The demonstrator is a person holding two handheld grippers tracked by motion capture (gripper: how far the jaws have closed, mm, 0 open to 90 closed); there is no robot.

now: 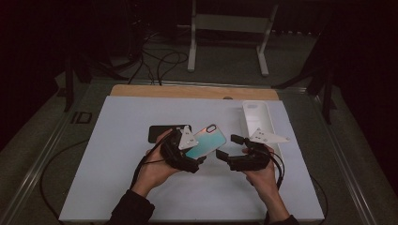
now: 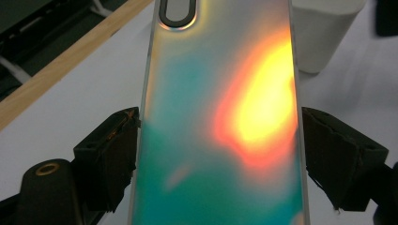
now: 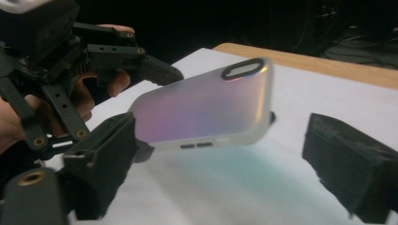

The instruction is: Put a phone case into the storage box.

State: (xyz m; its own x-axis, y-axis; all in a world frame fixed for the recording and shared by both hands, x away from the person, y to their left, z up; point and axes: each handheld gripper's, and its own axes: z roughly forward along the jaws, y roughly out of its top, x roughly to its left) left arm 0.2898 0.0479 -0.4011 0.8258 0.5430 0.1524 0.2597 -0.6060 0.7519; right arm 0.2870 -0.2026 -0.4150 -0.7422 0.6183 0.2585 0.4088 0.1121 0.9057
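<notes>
- High view: the left claw (image 1: 199, 157) holds a shiny phone case (image 1: 206, 141) raised over the white counter (image 1: 122, 154), near its middle.
- The case tilts, its camera cutout pointing away from the person toward the counter's far edge.
- Left gripper view: the two black jaws press on the case's long sides, one on each side, so this claw is clamped on the case (image 2: 220, 122). The back glows teal with an orange and yellow patch.
- A white box (image 2: 324, 33) stands on the counter past the case, on its right in this view.
- Right gripper view: the right claw (image 3: 216, 168) has its jaws spread wide apart with nothing between them. The case (image 3: 202, 110) hangs above the counter just beyond them, held at its left end by the left claw (image 3: 141, 98).
- In the high view the right claw (image 1: 227, 147) sits just right of the case, apart from it.
- A black phone (image 1: 159, 133) lies flat on the counter just left of the case.
- A white tray (image 1: 256, 117) lies right of the case, toward the counter's far right corner.
</notes>
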